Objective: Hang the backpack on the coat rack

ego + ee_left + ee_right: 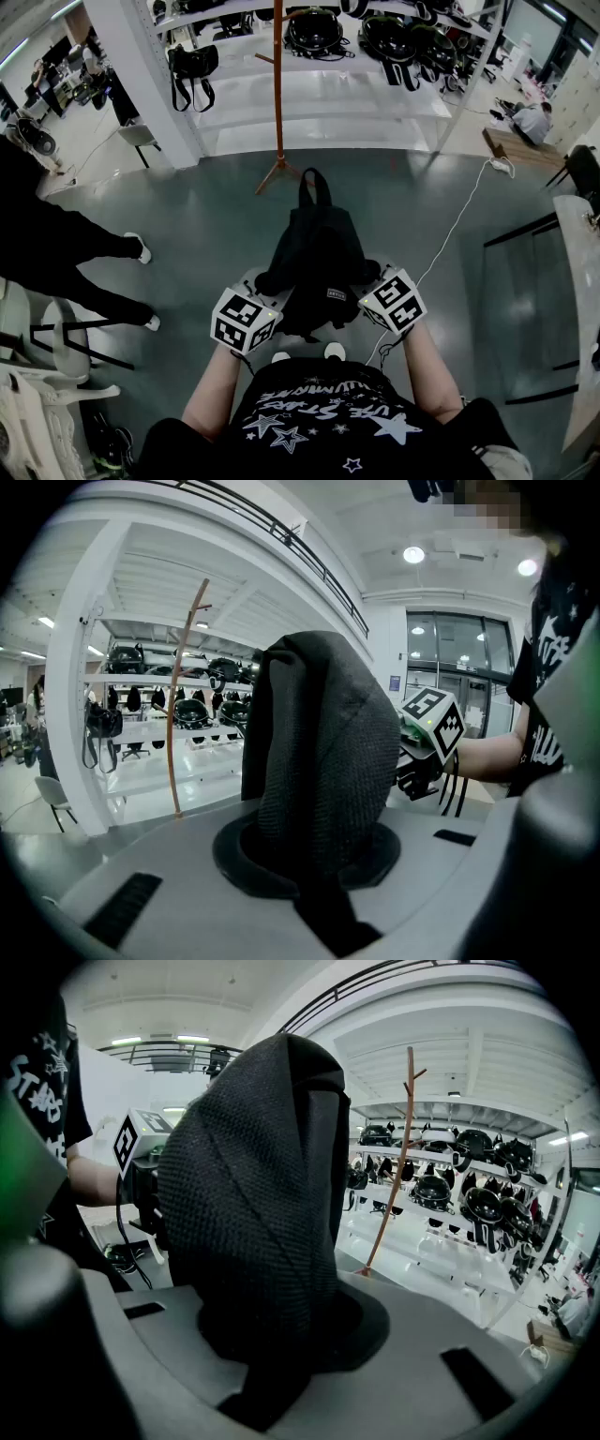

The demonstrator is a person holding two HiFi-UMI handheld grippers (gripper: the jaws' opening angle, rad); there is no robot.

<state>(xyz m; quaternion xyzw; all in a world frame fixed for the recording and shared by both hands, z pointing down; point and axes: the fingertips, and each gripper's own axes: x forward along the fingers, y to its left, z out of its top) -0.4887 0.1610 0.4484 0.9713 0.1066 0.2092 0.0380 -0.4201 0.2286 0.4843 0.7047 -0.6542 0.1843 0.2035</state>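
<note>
I hold the black backpack [314, 253] in front of me with both tools. My left tool [267, 281] is pinched tight on one padded strap [319, 742]. The strap's black mesh fills the gap between the jaws and sticks up tall. My right tool [367, 274] is pinched tight on the other padded strap [262, 1194] in the same way. Both tools are almost closed, with only the strap between the jaws. Both point a little down.

The backpack hangs between my two tools, just past the tips of my white shoes [333, 352]. Its top loop [314, 187] points away from me, toward the coat rack [278, 84]. The coat rack is a thin brown wooden pole with short pegs near the top. It stands on the grey floor [216, 216], well apart from the backpack.

Behind the coat rack are white shelves [319, 70] with black helmets [314, 28] on them. A black bag [192, 66] hangs on the shelves to the left. A white cable [450, 234] runs across the floor on the right. Another person's legs in black trousers [66, 253] are on the left.
</note>
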